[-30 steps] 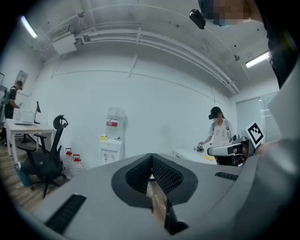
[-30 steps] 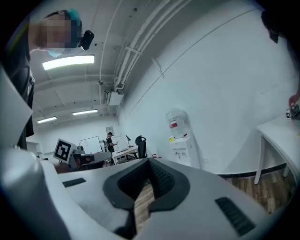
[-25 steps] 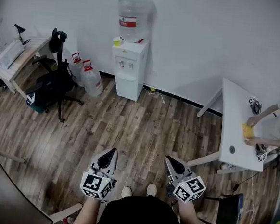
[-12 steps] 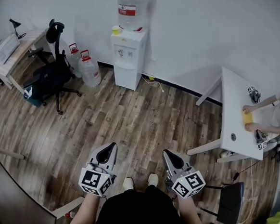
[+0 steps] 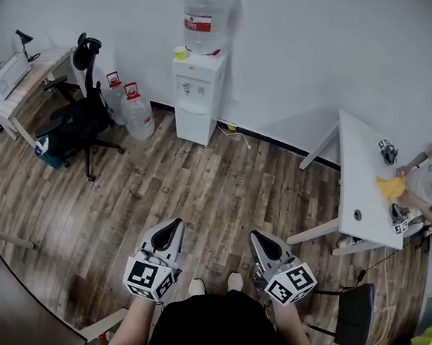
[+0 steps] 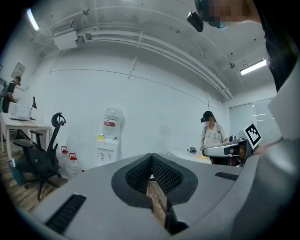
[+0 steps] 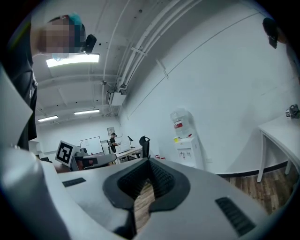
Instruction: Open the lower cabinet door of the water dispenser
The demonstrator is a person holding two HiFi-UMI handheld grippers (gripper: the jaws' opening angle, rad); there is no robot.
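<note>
- Your left gripper (image 5: 173, 230) has its jaws pressed together with nothing caught between them; in the left gripper view only floorboards show behind the pads.
- Your right gripper (image 5: 257, 240) is closed the same way and empty.
- You hold both out in front of you, aimed towards the water dispenser (image 5: 198, 92).
- The dispenser stands against the white wall, well apart from you across the wooden floor (image 5: 199, 196).
- Its lower cabinet door (image 5: 194, 127) faces you and looks shut.
- A large bottle (image 5: 206, 18) sits on top, and two spare jugs (image 5: 130, 109) stand just to its left.
</note>
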